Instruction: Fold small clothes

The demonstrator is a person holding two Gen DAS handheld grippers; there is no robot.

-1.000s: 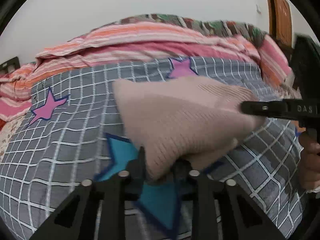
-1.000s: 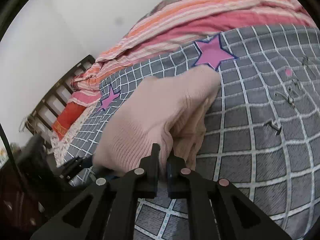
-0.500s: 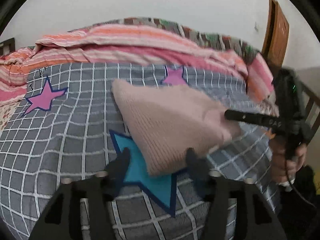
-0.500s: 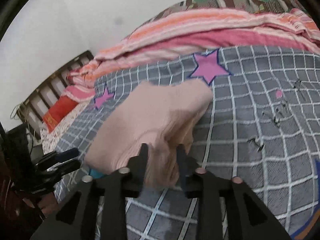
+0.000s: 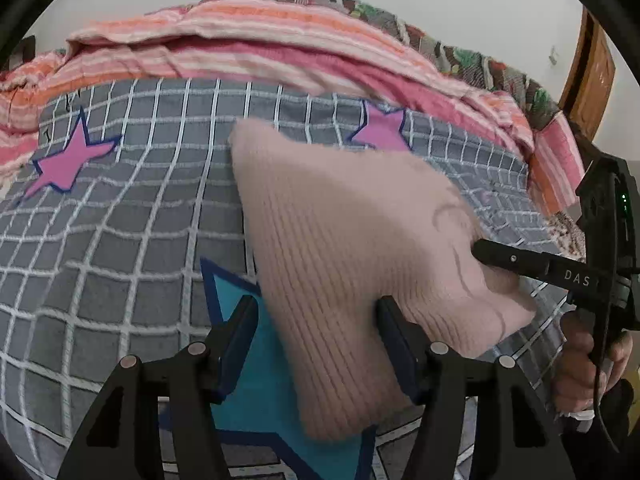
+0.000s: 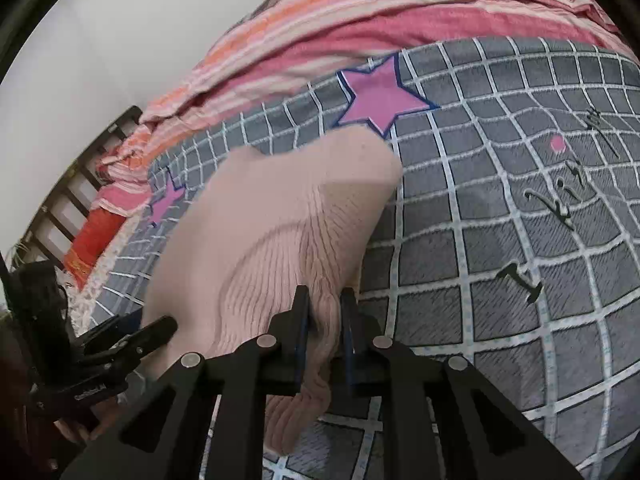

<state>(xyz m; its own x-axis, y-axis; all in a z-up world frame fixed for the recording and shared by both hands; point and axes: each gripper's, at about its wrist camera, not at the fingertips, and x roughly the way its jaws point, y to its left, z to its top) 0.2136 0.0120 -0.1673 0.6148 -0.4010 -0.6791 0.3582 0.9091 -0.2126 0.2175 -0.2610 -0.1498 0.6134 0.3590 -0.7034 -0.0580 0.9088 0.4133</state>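
Matte black left tongs [image 5: 316, 344], each finger lined inside with a dark blue pad and hinged on linkage bars studded with round silver pins. The right tongs [image 6: 325, 332] share the build, blue pads edging narrow black fingers. White letters "DAS" mark one bar; behind them, a green light glows beside a black cable and a bare-skinned hand [image 5: 582, 372].

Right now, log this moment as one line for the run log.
task: fold small clothes | left gripper: open, straddling pink knit garment | right gripper: shut on garment | surface: grey checked bedspread
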